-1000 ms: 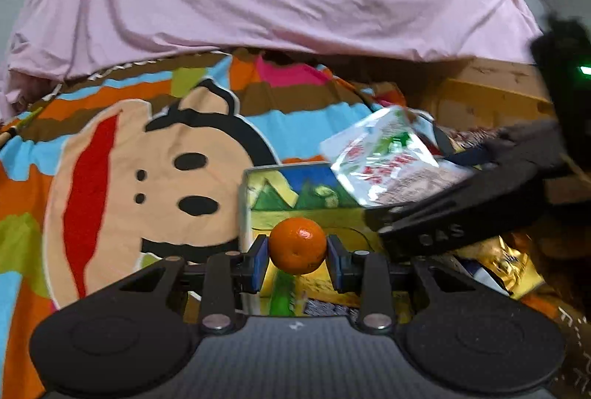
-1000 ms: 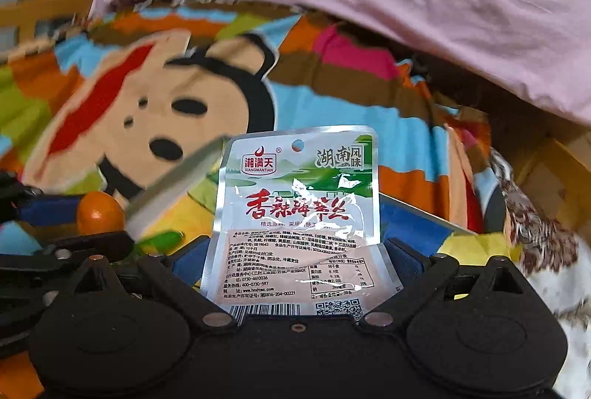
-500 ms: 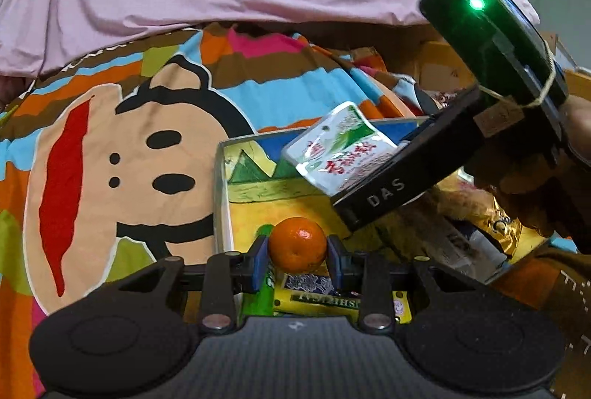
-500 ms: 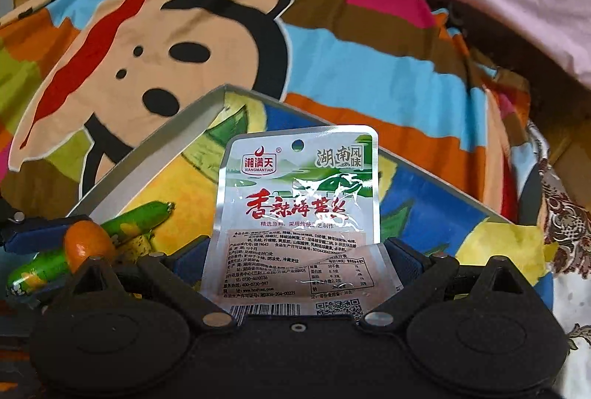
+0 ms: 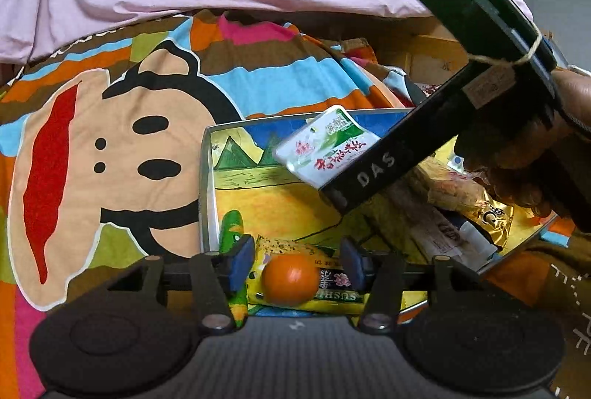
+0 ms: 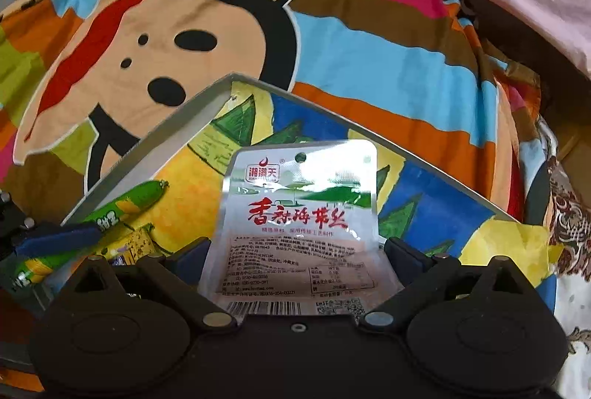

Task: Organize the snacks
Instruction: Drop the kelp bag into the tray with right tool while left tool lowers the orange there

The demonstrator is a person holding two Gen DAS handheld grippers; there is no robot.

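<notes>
Orange mandarin, one, between parted left tool, one silver pouch

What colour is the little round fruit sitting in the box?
The round fruit is bright orange, lying between the left tool's open fingers. The left wrist view shows it best.

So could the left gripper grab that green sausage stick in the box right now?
Probably not yet: the left gripper stands open around the orange, while the green sausage stick lies beside its left finger.
</notes>
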